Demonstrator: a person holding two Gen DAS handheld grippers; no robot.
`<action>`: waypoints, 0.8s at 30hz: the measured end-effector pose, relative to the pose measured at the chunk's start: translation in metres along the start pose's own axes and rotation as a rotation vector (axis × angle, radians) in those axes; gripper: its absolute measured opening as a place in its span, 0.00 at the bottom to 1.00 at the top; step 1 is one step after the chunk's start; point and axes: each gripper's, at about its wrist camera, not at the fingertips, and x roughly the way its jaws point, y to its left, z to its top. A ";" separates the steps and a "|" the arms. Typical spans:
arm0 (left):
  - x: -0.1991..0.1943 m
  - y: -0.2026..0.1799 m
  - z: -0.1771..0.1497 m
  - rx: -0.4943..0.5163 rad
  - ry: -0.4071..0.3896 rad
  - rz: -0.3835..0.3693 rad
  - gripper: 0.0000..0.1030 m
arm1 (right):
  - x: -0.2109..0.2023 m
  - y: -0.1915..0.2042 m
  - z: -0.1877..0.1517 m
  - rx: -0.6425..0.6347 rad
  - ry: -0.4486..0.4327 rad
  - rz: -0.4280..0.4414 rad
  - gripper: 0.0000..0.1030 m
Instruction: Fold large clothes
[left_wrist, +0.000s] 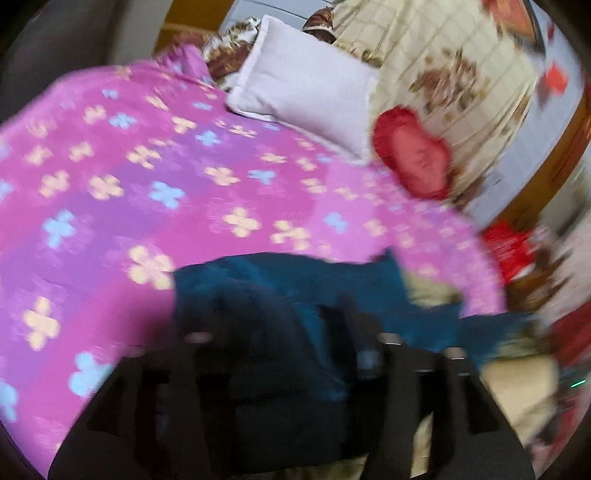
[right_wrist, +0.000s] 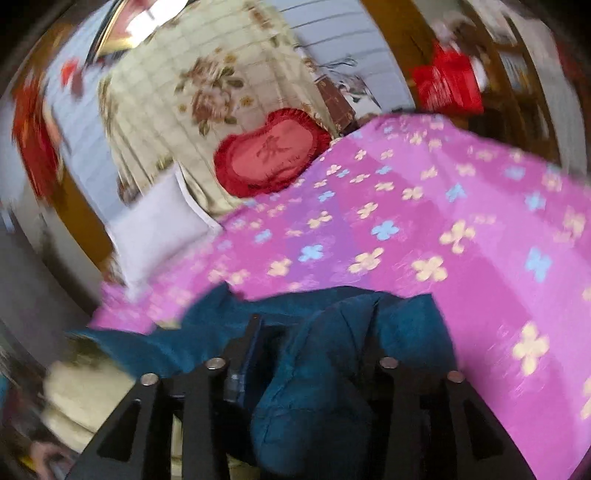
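A dark teal padded garment (left_wrist: 321, 288) hangs bunched between the two grippers at the near edge of the pink flowered bedspread (left_wrist: 147, 184). My left gripper (left_wrist: 291, 354) is shut on a dark fold of it, with fabric filling the gap between its black fingers. In the right wrist view the same teal garment (right_wrist: 332, 369) bulges up between the fingers of my right gripper (right_wrist: 317, 354), which is shut on it. The cloth stretches sideways from each gripper toward the other. Both views are blurred by motion.
The bedspread (right_wrist: 443, 221) covers the bed. At its head lie a white pillow (left_wrist: 306, 85), a red heart cushion (left_wrist: 413, 151) and a cream floral quilt (left_wrist: 443, 74). Cream fabric (right_wrist: 81, 391) lies beside the bed. A red bag (right_wrist: 447, 81) sits near wooden furniture.
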 end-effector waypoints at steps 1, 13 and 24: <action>-0.007 0.002 0.003 -0.043 -0.009 -0.050 0.71 | -0.007 -0.004 0.003 0.068 -0.018 0.067 0.60; -0.063 -0.027 0.007 0.094 -0.282 0.000 0.75 | -0.061 0.037 0.010 -0.091 -0.262 0.175 0.77; -0.096 -0.085 -0.046 0.289 -0.218 -0.106 0.75 | -0.109 0.089 -0.038 -0.331 -0.220 0.198 0.77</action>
